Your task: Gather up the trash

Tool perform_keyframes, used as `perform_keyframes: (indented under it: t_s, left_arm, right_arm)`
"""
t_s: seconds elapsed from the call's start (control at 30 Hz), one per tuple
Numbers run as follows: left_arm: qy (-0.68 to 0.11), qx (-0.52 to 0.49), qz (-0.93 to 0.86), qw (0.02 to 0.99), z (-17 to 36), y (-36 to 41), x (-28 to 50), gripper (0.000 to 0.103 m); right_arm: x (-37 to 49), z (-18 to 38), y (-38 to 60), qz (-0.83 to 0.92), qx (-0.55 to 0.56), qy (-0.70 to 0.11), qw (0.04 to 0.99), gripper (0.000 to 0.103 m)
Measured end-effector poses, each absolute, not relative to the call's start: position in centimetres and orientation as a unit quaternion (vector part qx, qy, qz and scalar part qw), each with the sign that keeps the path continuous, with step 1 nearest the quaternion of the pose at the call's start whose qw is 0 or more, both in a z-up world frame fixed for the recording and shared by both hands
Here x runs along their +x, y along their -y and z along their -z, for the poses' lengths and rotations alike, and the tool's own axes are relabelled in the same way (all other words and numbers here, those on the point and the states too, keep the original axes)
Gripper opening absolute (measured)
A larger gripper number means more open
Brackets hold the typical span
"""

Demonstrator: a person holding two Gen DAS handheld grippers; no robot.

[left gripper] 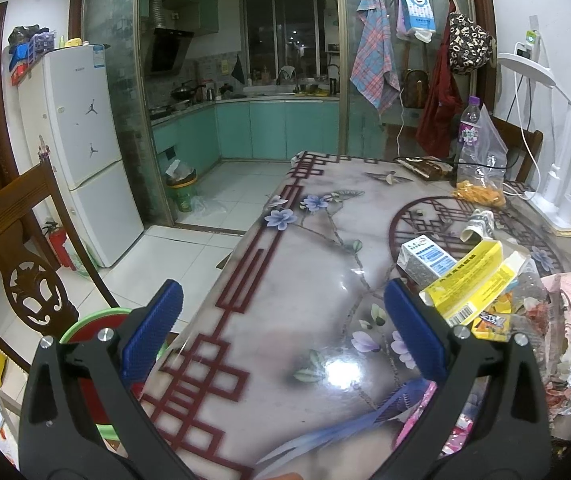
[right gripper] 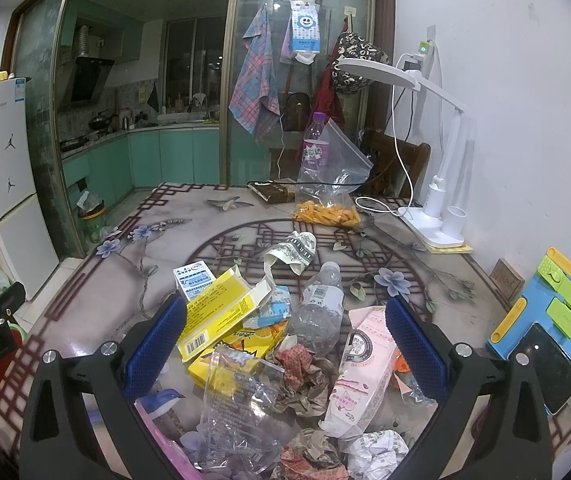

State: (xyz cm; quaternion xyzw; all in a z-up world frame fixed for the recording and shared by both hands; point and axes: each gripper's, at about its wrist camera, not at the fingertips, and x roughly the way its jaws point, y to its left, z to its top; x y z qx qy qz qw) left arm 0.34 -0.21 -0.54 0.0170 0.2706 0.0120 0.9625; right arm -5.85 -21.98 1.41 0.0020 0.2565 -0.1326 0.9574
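Both my grippers spread wide, gripping nothing, above the littered table.

My right gripper (right gripper: 285, 344) alone shows the trash pile (right gripper: 285, 360) whole; my left gripper (left gripper: 283, 332) overlooks bare tabletop (left gripper: 285, 280), its edge, open floor (left gripper: 189, 252) leftward.

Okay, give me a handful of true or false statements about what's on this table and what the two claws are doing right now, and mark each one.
1. Both claws are open and hold nothing. True: the left claw and the right claw each stand with their jaws wide apart.
2. The crushed clear bottle stands upright. False: it lies on its side among the trash.
3. The yellow carton has an open flap. True.
4. The white desk lamp stands at the table's kitchen-side edge. False: it stands by the wall.
5. The pink packet is clamped in the right claw. False: it lies loose on the table between the open jaws.
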Motion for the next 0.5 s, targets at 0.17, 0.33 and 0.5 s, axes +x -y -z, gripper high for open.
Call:
perform_keyframes:
  t_s: [0.17,0.33,0.5]
  left_arm:
    - [-0.27,0.017,-0.012,0.963,0.54,0.22,0.35,0.099]
    - [-0.271,0.017,-0.012,0.962,0.53,0.23,0.36,0.099]
    - [-0.271,0.019,-0.013,0.962,0.61,0.03,0.34,0.099]
  right_arm:
    - [-5.82,-1.35,21.98,0.133,0.001,-0.257,0.957,0.096]
    - [-5.83,-1.38,21.99,0.133,0.001,-0.257,0.957,0.096]
    - [-5.84,-1.49,21.94,0.134,0.0,-0.257,0.957,0.096]
